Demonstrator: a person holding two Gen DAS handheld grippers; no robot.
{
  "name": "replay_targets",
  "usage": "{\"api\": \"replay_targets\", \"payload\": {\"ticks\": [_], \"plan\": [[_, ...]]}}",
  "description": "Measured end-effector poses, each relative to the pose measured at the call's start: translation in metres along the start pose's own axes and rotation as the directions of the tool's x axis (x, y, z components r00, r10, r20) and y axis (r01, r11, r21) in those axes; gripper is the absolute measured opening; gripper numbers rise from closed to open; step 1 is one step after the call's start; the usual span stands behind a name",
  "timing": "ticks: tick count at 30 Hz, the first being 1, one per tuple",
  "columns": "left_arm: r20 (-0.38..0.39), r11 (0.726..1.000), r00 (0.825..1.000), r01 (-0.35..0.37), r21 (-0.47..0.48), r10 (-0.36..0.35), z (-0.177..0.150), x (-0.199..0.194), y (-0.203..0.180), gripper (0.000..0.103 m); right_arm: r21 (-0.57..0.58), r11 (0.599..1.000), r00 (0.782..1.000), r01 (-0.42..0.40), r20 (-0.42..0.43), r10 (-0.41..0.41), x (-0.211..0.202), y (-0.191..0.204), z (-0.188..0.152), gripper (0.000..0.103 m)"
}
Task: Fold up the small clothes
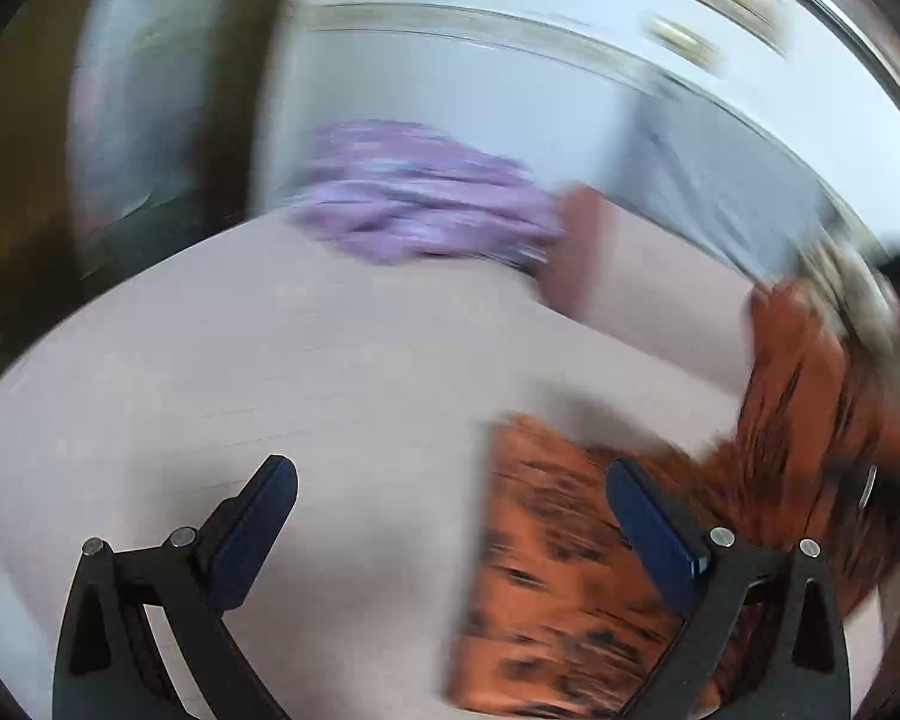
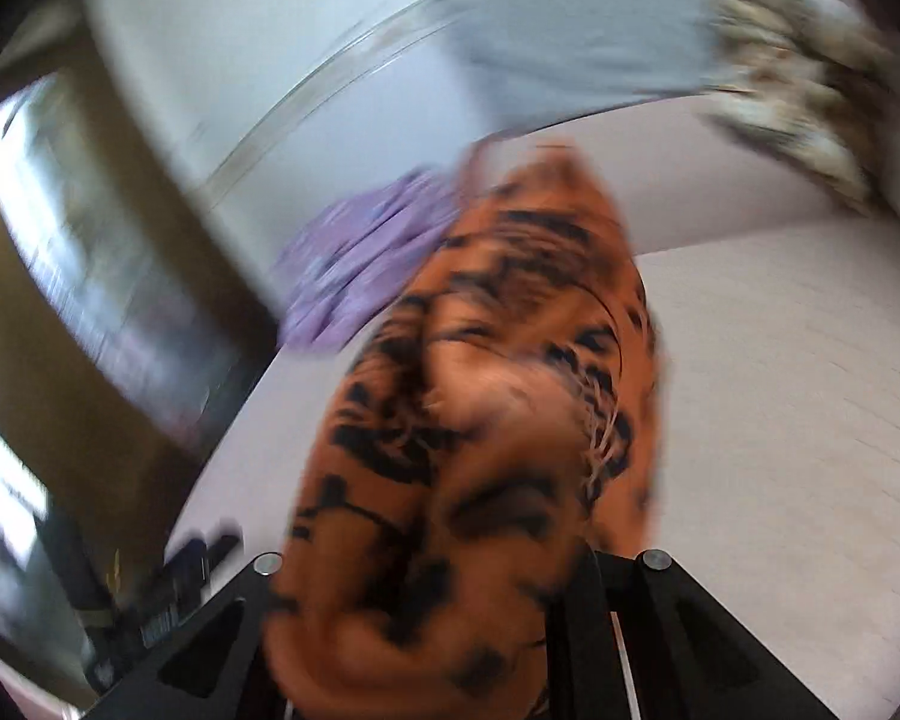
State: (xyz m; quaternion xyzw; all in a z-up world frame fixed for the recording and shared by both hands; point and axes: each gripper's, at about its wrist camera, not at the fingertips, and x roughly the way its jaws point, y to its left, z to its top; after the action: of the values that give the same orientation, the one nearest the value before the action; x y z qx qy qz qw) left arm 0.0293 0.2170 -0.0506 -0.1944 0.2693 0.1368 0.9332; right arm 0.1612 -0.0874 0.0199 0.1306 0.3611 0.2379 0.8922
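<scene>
An orange garment with black tiger-like stripes (image 1: pixel 570 570) lies partly on the pale table (image 1: pixel 270 372), blurred by motion. My left gripper (image 1: pixel 450 480) is open and empty above the table, its right finger (image 1: pixel 654 528) over the garment's edge. In the right wrist view the same garment (image 2: pixel 480 420) hangs bunched in front of the camera and covers the right gripper's fingertips; it appears held there. A raised part of it shows at the right of the left wrist view (image 1: pixel 810 390).
A crumpled purple garment (image 1: pixel 426 198) lies at the table's far edge, also in the right wrist view (image 2: pixel 354 264). A grey cloth (image 2: pixel 582 48) and a mottled beige item (image 2: pixel 810 72) lie at the far right. A white wall stands behind.
</scene>
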Motion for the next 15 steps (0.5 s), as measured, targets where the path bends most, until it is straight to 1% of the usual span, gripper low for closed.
{"api": "replay_targets", "payload": {"ticks": [1,2,3,4,5,6,7,8,10,12,13,14,15], "plan": [[-0.005,0.998,1.0,-0.028,-0.064,0.027,-0.003,0.006,0.022,0.103,-0.03,1.0,0.998,-0.005,-0.065,0.003,0.026,0.022,-0.014,0.013],[-0.026,0.993,0.998,-0.061,-0.106,0.058,-0.004,0.013,0.037,0.103,-0.065,0.998,0.988,-0.001,-0.152,-0.009,0.058,0.039,-0.033,0.013],[-0.073,0.985,0.994,-0.095,-0.146,0.085,-0.006,0.022,0.049,0.101,-0.096,0.995,0.976,0.007,-0.217,-0.027,0.085,0.049,-0.051,0.013],[-0.131,0.975,0.989,-0.094,-0.2,0.069,-0.006,0.031,0.061,0.101,-0.133,0.991,0.945,0.025,-0.321,-0.067,0.123,0.054,-0.077,0.013],[-0.139,0.971,0.989,-0.077,-0.225,0.046,-0.006,0.034,0.066,0.101,-0.131,0.991,0.915,0.033,-0.395,-0.082,0.149,0.052,-0.099,0.016],[-0.136,0.969,0.99,-0.074,-0.235,0.042,-0.005,0.034,0.069,0.101,-0.123,0.992,0.927,0.037,-0.366,-0.081,0.15,0.053,-0.103,0.014],[-0.127,0.969,0.99,-0.082,-0.234,0.053,-0.004,0.032,0.07,0.101,-0.107,0.993,0.933,0.048,-0.349,-0.083,0.144,0.057,-0.097,0.014],[-0.122,0.969,0.991,-0.077,-0.236,0.049,-0.003,0.03,0.071,0.101,-0.091,0.995,0.935,0.047,-0.346,-0.076,0.139,0.058,-0.091,0.014],[-0.128,0.97,0.992,-0.039,-0.242,0.008,-0.004,0.032,0.066,0.101,-0.104,0.993,0.945,0.049,-0.317,-0.08,0.128,0.062,-0.073,0.013],[-0.13,0.973,0.991,-0.023,-0.228,-0.008,-0.005,0.036,0.06,0.101,-0.062,0.997,0.967,0.054,-0.247,-0.068,0.11,0.062,-0.057,0.013],[-0.132,0.977,0.991,-0.017,-0.212,-0.011,-0.005,0.039,0.054,0.101,-0.035,0.997,0.979,0.063,-0.194,-0.068,0.099,0.062,-0.051,0.013],[-0.131,0.979,0.991,-0.015,-0.203,-0.012,-0.005,0.037,0.053,0.101,-0.009,0.997,0.987,0.083,-0.137,-0.083,0.09,0.061,-0.049,0.013],[-0.124,0.98,0.992,-0.019,-0.197,-0.005,-0.006,0.034,0.054,0.101,0.002,0.995,0.99,0.101,-0.104,-0.1,0.085,0.062,-0.05,0.013]]}}
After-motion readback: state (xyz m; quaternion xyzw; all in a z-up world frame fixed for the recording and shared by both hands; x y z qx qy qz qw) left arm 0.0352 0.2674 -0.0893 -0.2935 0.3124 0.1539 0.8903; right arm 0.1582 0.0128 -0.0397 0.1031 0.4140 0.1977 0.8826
